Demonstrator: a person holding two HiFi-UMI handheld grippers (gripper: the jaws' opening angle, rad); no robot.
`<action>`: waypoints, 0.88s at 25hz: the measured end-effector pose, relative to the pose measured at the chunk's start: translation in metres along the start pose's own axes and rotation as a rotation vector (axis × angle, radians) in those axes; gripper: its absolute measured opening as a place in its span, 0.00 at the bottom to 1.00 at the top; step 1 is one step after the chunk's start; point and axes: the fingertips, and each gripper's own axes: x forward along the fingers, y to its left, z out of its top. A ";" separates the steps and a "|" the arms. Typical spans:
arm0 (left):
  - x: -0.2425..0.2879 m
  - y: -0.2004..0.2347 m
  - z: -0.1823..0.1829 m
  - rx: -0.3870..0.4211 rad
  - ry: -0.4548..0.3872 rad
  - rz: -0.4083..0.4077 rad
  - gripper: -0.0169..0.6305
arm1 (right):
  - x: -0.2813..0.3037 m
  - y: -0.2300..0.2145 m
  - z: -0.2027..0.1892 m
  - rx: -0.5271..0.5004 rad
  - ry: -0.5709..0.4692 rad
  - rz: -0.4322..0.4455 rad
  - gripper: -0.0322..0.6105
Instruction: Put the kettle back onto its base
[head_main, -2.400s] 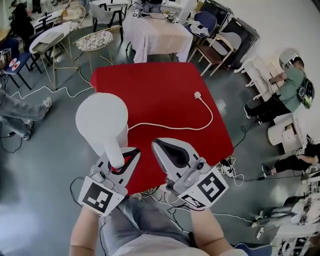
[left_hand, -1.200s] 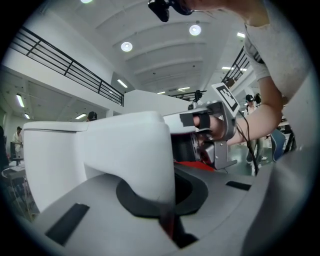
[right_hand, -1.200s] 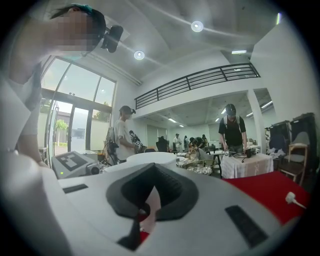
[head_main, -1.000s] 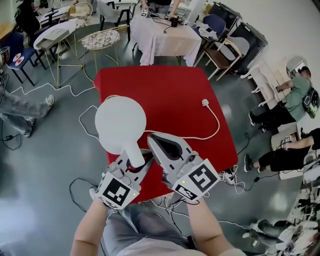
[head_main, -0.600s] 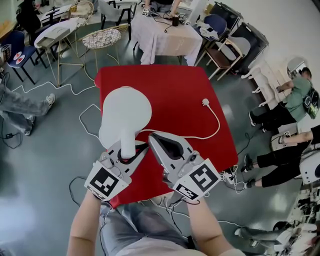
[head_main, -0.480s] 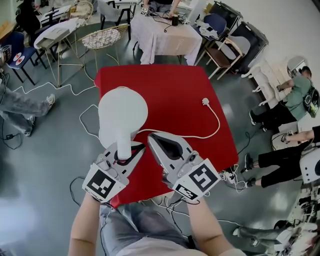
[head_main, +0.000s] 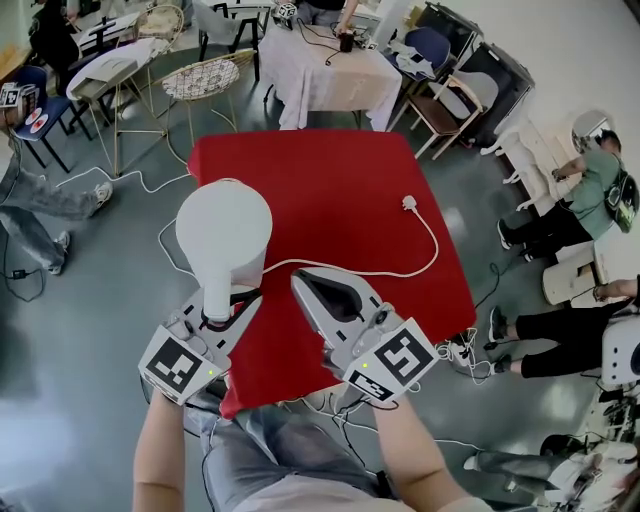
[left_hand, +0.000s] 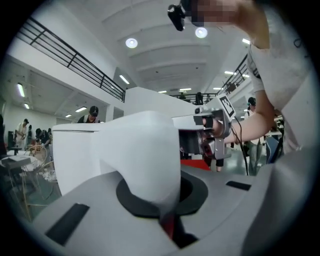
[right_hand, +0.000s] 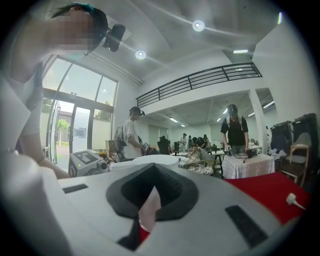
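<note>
A white kettle (head_main: 223, 228) hangs over the left edge of the red table (head_main: 340, 170). My left gripper (head_main: 228, 305) is shut on its handle (head_main: 216, 293). In the left gripper view the kettle (left_hand: 95, 145) fills the middle, its handle clamped in the left gripper (left_hand: 160, 205). My right gripper (head_main: 300, 282) hovers over the table's front part, shut with nothing held, as the right gripper view shows (right_hand: 149, 202). A white cord (head_main: 370, 268) runs from a plug (head_main: 408, 203) to beneath the kettle. The base is hidden.
A white-clothed table (head_main: 320, 70), wire chairs (head_main: 205, 78) and other seats stand beyond the red table. People sit at the right (head_main: 590, 170). Someone's legs (head_main: 35, 215) are at the left. Cables (head_main: 130, 180) trail over the grey floor.
My left gripper has carried the kettle leftward, toward the table's left edge. The right gripper has stayed where it was.
</note>
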 end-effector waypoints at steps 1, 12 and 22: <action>-0.003 0.003 -0.001 -0.019 0.001 0.009 0.04 | 0.001 0.000 0.000 0.002 0.000 0.001 0.06; -0.009 -0.005 -0.016 -0.030 0.057 -0.075 0.10 | 0.008 0.013 -0.001 0.009 0.009 0.025 0.06; -0.030 -0.007 -0.010 0.008 0.105 -0.110 0.22 | 0.013 0.028 0.005 0.009 0.011 0.049 0.06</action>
